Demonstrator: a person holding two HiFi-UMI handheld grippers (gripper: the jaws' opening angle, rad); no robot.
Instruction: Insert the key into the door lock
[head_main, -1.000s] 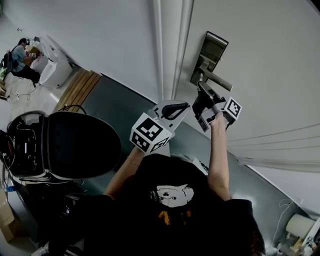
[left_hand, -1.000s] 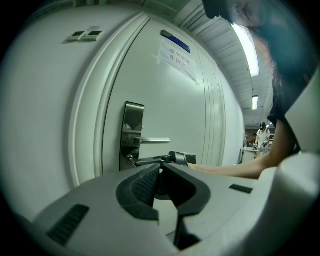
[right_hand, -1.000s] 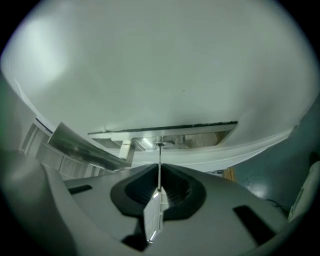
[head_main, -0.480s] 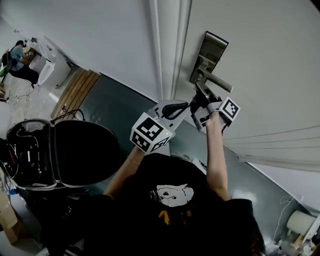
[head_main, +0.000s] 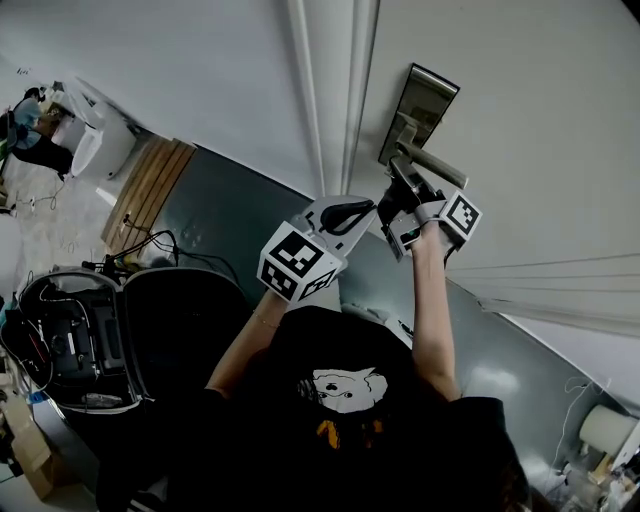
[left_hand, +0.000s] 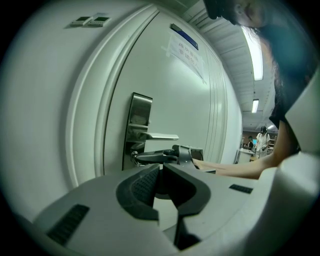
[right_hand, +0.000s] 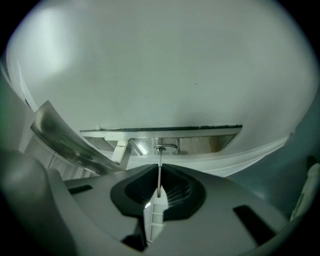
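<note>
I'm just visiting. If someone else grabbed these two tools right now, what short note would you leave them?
Left gripper: shut, empty, clear of the lock.
Right gripper: shut on the key, just below the handle.
Done: the key tip is lined up at the keyhole in the lock plate; most of the blade shows outside it.
Left to do: push the key fully in.

Brushed metal lock plate (head_main: 420, 105) (door (head_main: 540, 120) matt).

Right tool (head_main: 400, 198) covers the key (right_hand: 159, 172) from overhead; key tip at the lock (right_hand: 166, 148), depth unclear; door notice (left_hand: 187, 50) print unreadable.
</note>
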